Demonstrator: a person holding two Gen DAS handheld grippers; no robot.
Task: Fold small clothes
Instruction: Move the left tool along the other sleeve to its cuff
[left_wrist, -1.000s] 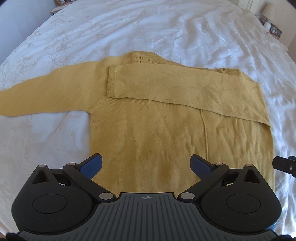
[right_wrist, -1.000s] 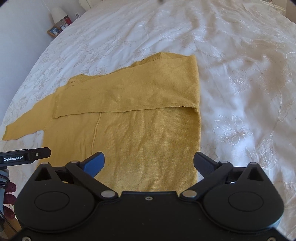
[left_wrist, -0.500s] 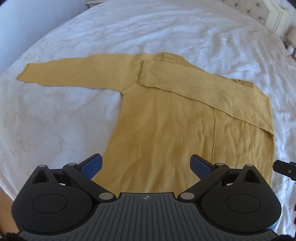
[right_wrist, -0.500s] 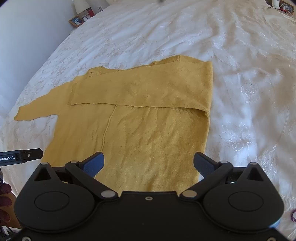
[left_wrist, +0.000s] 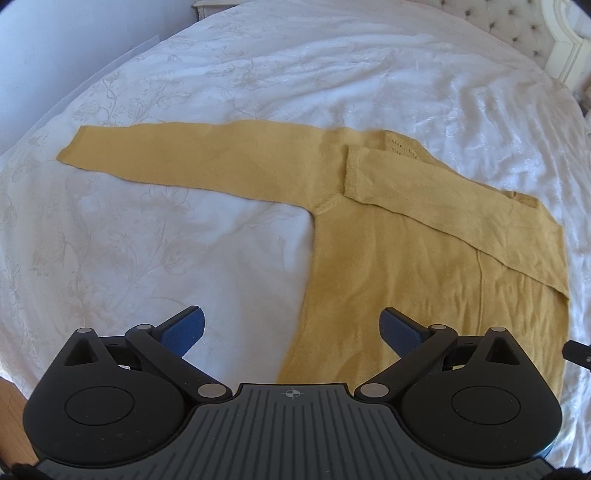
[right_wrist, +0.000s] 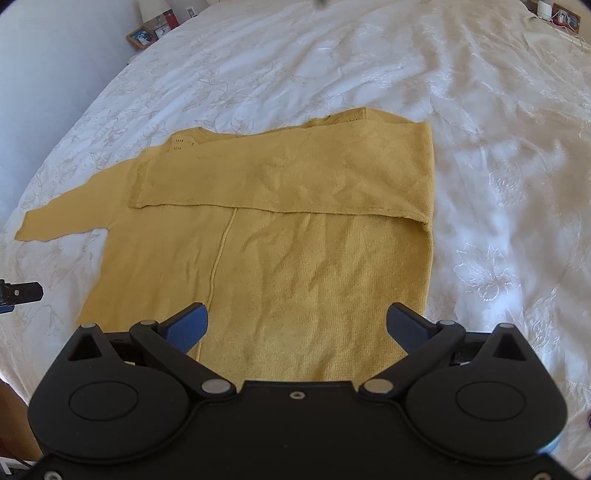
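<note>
A mustard-yellow knit sweater (left_wrist: 406, 266) lies flat on a white bedspread (left_wrist: 184, 240). Its right sleeve (left_wrist: 443, 199) is folded across the chest. Its left sleeve (left_wrist: 192, 162) lies stretched out to the left. My left gripper (left_wrist: 293, 328) is open and empty, hovering over the sweater's lower left hem. In the right wrist view the sweater (right_wrist: 295, 266) fills the middle, with the folded sleeve (right_wrist: 295, 181) across it. My right gripper (right_wrist: 297, 325) is open and empty above the lower hem.
The white embroidered bedspread (right_wrist: 498, 184) stretches all round. A bedside table with a photo frame (right_wrist: 142, 36) and lamp stands far left. A tufted headboard (left_wrist: 554, 29) is at the far right. Wooden floor (left_wrist: 11, 424) shows past the bed's near edge.
My left gripper has swung left, bringing the whole outstretched left sleeve into view. My right gripper has drifted slightly back and left. The sweater has not moved.
</note>
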